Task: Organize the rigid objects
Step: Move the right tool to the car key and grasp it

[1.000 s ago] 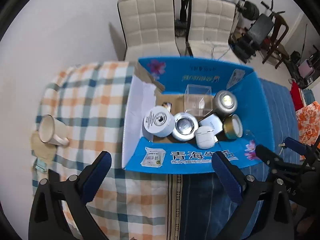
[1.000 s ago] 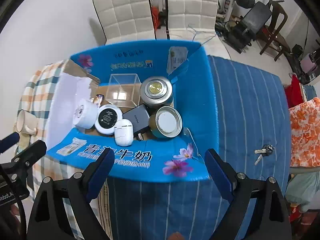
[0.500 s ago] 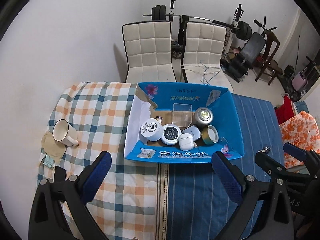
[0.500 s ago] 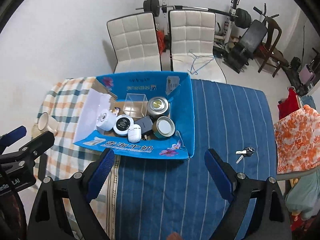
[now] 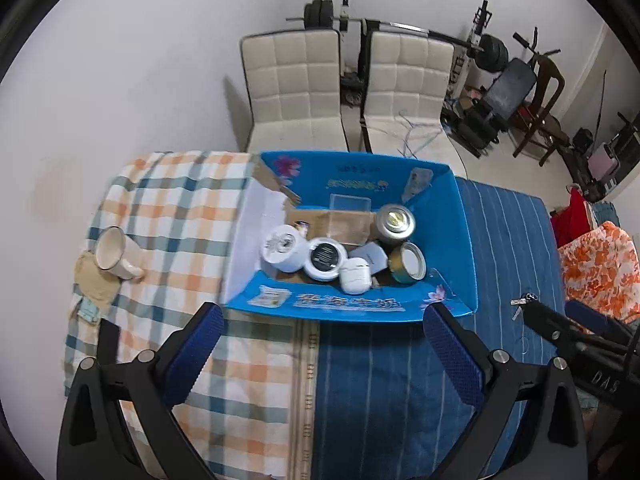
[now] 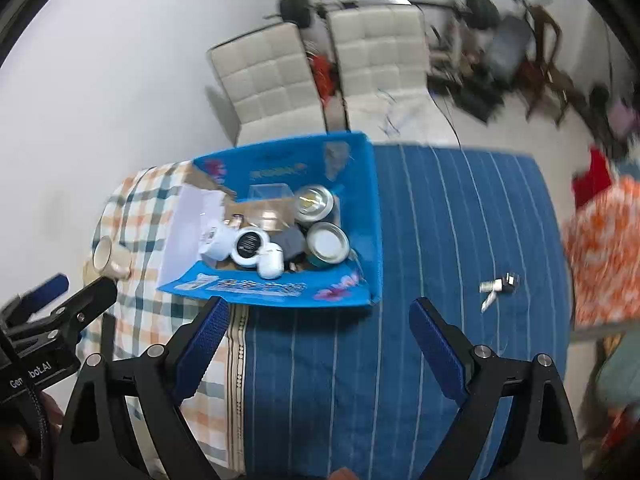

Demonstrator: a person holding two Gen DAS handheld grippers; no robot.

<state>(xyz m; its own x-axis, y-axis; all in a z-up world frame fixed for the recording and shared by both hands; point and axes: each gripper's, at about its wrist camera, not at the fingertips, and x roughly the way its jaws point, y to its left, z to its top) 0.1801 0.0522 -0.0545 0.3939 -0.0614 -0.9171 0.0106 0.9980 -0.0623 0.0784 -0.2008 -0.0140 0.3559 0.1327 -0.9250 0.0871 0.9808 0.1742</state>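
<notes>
A blue cardboard box [image 5: 348,305] [image 6: 372,220] stands on the table and holds several items: a white jar [image 5: 282,246], a black-lidded jar [image 5: 325,258], a white earbud case [image 5: 354,277], two round tins [image 5: 396,220] and a clear plastic box [image 5: 349,204]. A white mug [image 5: 114,254] [image 6: 106,256] lies on a coaster at the left. A key bunch [image 6: 498,286] [image 5: 520,301] lies on the blue cloth at the right. My left gripper [image 5: 320,350] and right gripper [image 6: 318,342] are both open and empty, held above the table in front of the box.
The table has a plaid cloth [image 5: 168,208] on its left half and a blue striped cloth [image 6: 460,220] on its right. Two white chairs [image 5: 296,92] stand behind it. Gym equipment [image 5: 500,92] is at the back right. An orange floral fabric [image 5: 596,264] is at the right.
Both grippers rose well back from the box over the last second, then the left came slightly nearer. The right view has swung right and is blurred. Both stayed open.
</notes>
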